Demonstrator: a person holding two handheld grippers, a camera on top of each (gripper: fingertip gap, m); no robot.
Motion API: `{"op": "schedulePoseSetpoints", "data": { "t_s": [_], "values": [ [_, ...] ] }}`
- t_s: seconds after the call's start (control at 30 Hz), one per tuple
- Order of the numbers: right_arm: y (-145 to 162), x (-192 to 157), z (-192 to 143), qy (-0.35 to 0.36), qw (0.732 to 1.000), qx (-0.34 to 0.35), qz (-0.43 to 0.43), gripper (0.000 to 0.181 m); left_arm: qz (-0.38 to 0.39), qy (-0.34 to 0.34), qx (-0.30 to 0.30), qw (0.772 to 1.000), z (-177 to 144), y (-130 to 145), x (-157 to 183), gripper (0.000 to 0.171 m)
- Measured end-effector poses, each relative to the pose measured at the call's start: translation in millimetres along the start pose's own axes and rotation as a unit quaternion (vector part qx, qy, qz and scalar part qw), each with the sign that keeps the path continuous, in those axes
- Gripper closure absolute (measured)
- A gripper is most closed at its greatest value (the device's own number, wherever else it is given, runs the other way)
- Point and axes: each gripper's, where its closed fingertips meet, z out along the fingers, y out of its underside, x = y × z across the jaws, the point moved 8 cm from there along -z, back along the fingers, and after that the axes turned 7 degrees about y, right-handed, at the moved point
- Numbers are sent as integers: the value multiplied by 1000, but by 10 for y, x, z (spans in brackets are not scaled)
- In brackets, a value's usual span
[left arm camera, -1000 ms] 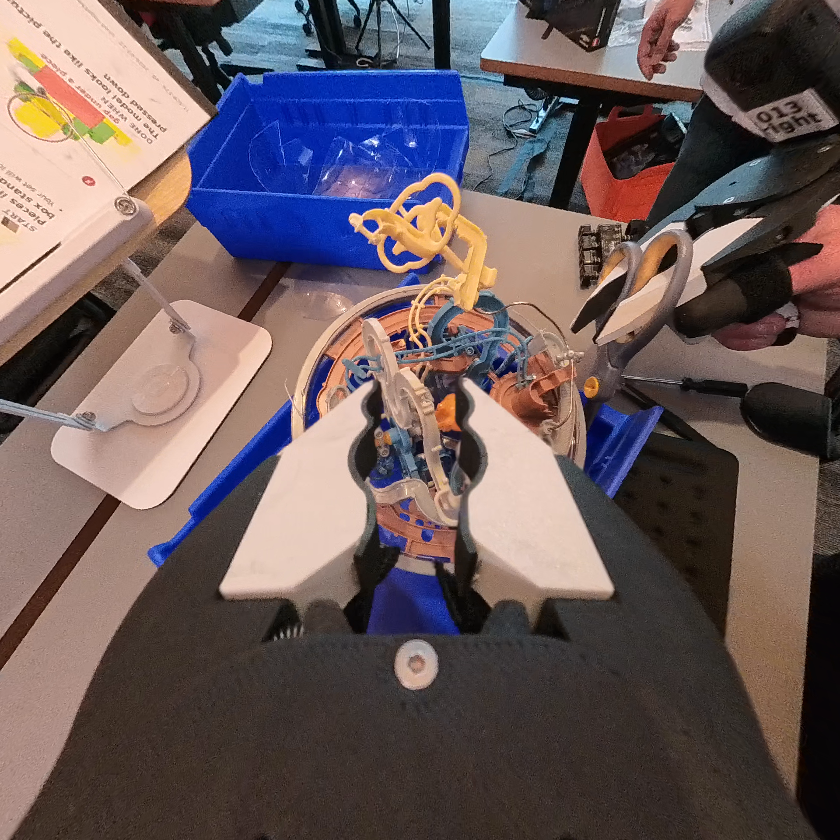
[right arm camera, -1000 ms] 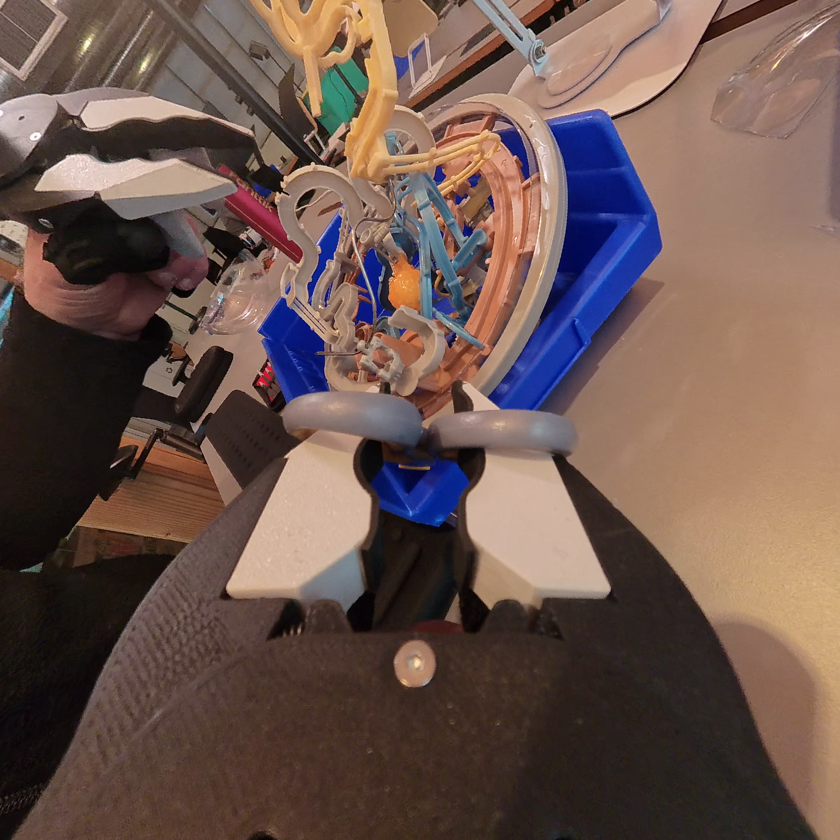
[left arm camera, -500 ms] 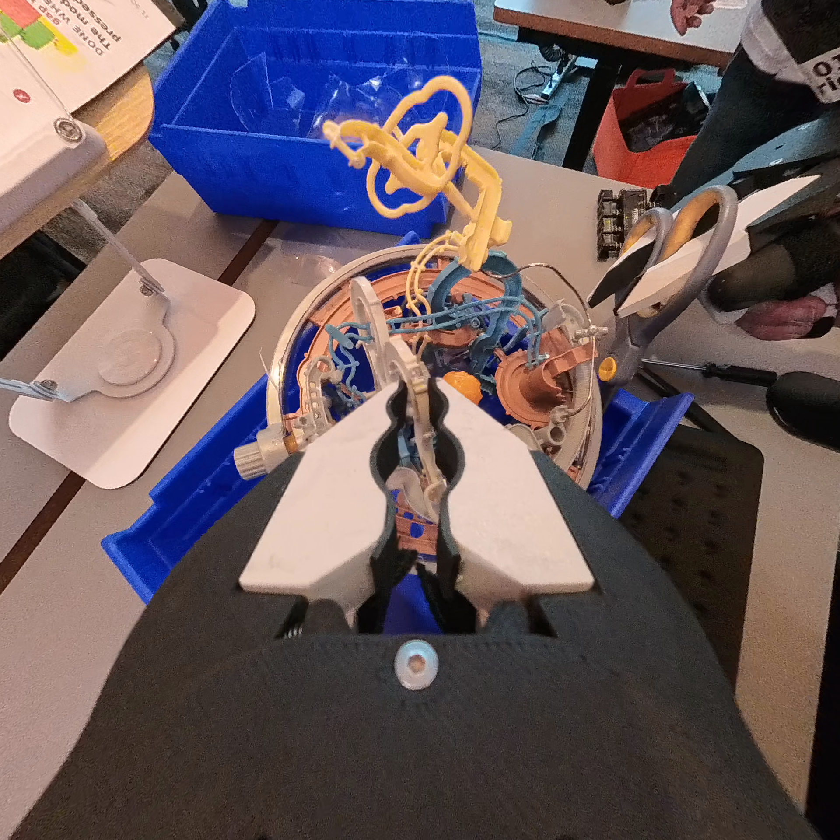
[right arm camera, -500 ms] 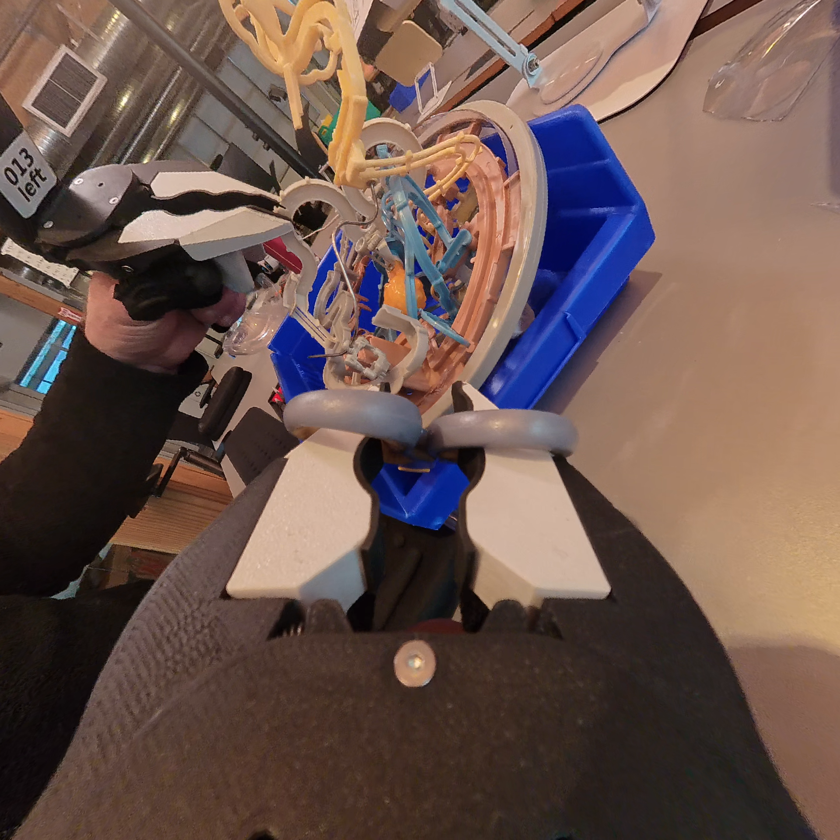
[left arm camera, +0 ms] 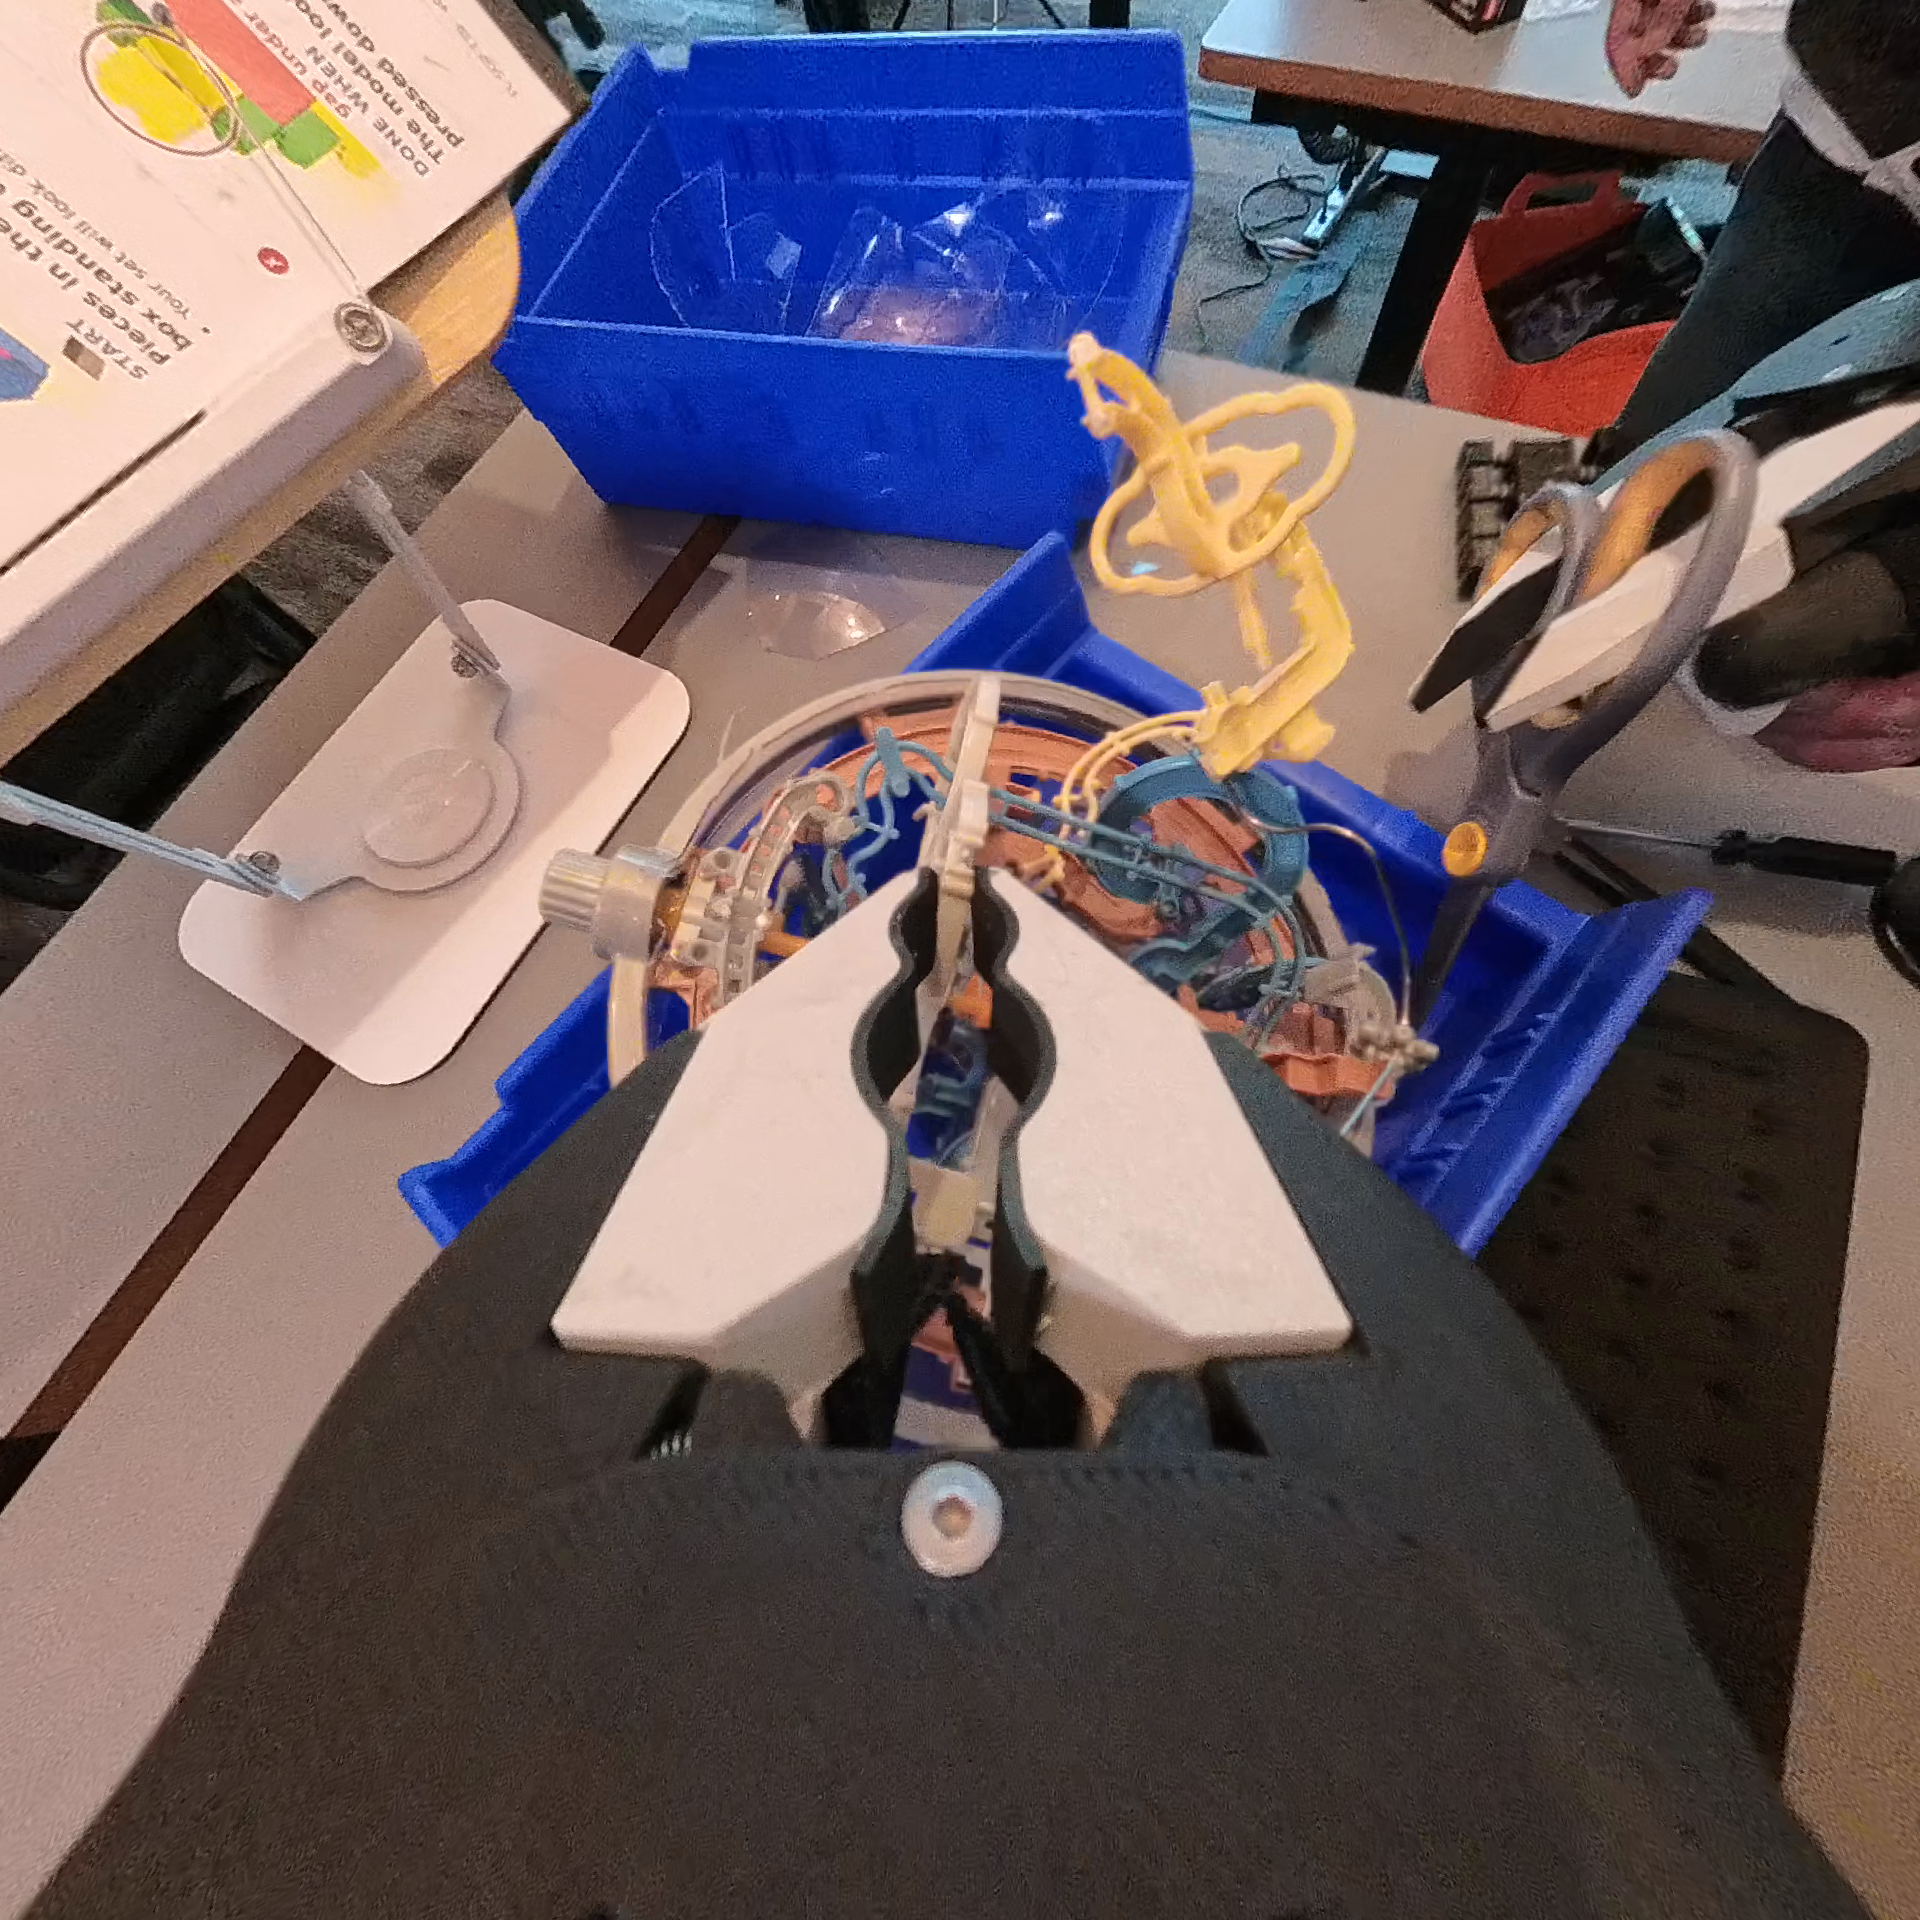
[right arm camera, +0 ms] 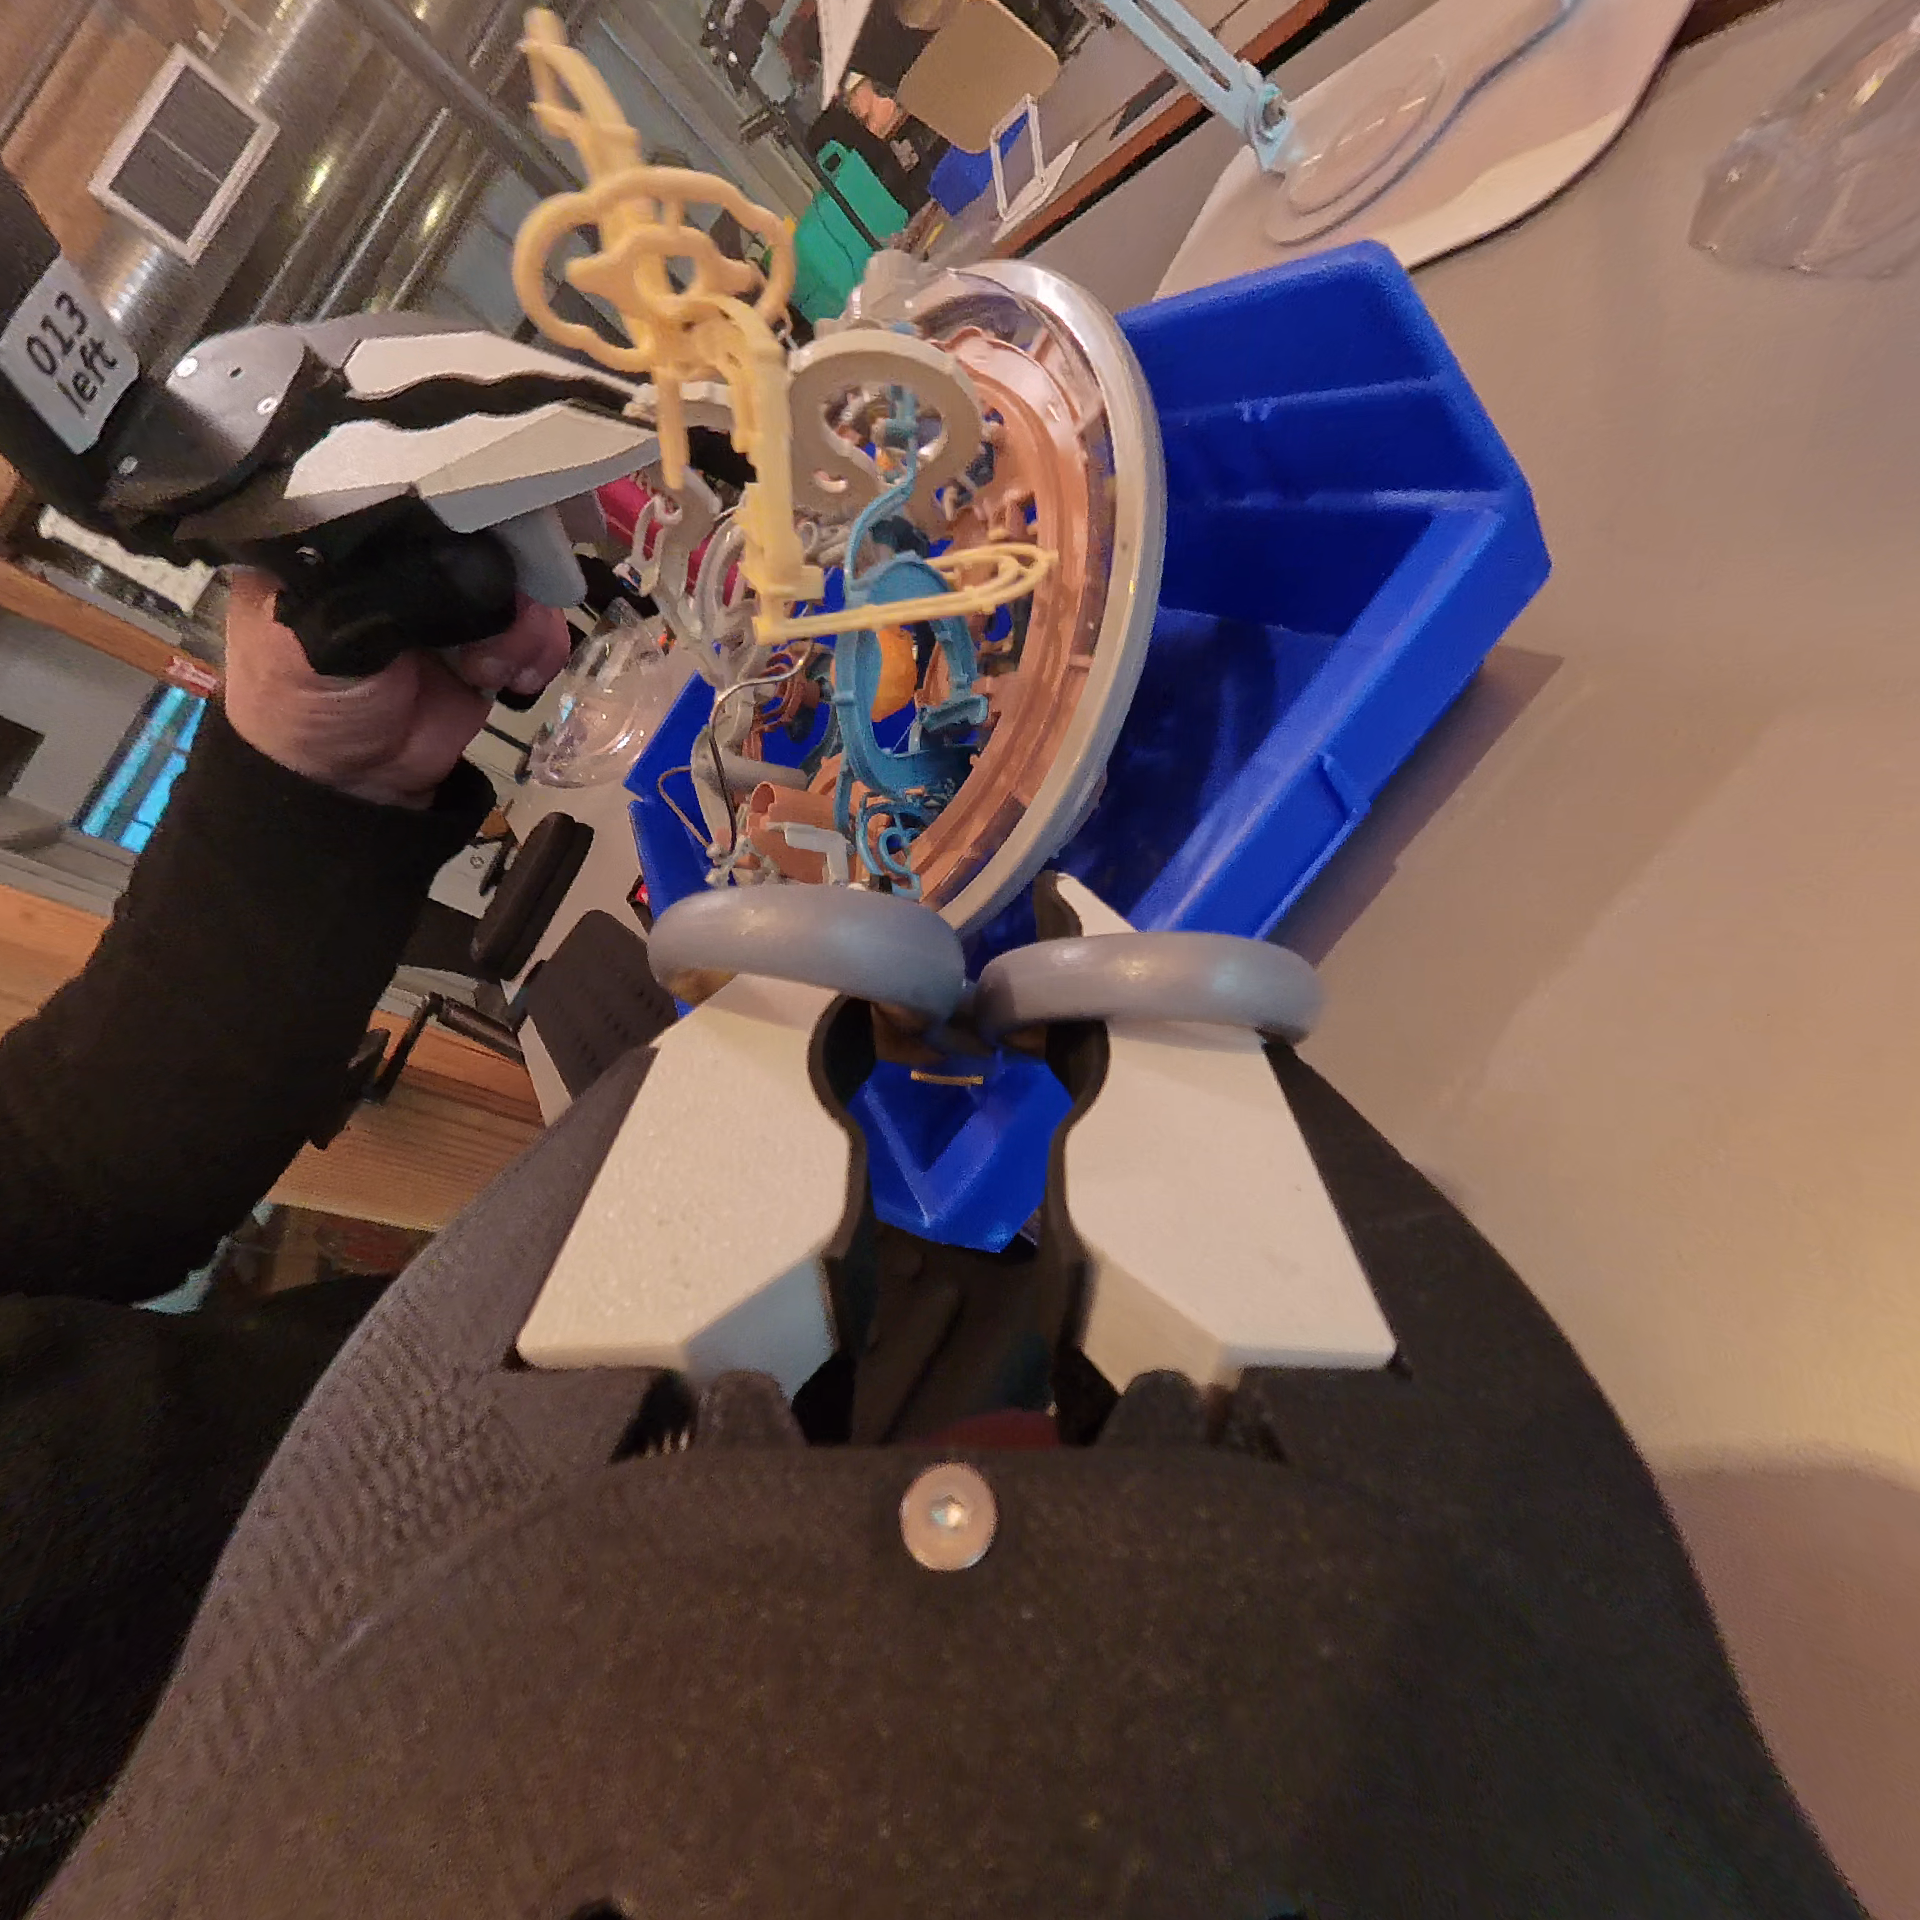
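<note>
Left hand-held gripper (left arm camera: 951,914) pinches the maze's (left arm camera: 1039,831) grey rib end-on; right hand-held gripper (right arm camera: 997,997) clamps scissors (left arm camera: 1558,665) just right of the maze

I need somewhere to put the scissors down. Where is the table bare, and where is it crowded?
Bare grey table runs beside the small blue bin, short of the white stand base and clear plastic shells. Another free strip lies in front of that base. Crowded: the bin holding the maze-ball core, the black mat, and the screwdriver by the scissors.
</note>
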Motion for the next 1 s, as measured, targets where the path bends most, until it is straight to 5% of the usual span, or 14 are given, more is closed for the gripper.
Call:
{"op": "schedulePoseSetpoints", "data": {
  "t_s": [0.23, 0.3, 0.43, 0.53, 0.67, 0.83, 1.0],
  "values": [
    [-157, -127, 69, -8, 999, -16, -34, 155, -4, 15, -2, 1000, -34, 59, -73, 166],
    [-200, -148, 62, -10, 999, -10, -32, 156, 1, 2, 8, 1000, -74, 19, -48, 142],
    [-224, -197, 40, -6, 999, -2, -41, 156, 31, -9, 64, 997, -285, -202, 144, 133],
    [-234, -250, -5, -9, 999, 4, -40, 157, 60, 48, 85, 993, -318, -385, 484, 141],
    [-317, -387, -195, -4, 998, 35, -58, 157, 88, 144, 45, 985, 52, -413, 1121, 143],
    [-417, -576, -428, -33, 996, 64, -57, 157, 103, 119, -18, 987, 561, -293, 1397, 135],
    [-427, -700, -532, -31, 994, 88, -56, 157, 115, 117, -24, 986, 756, -274, 1508, 155]
  ]
}}
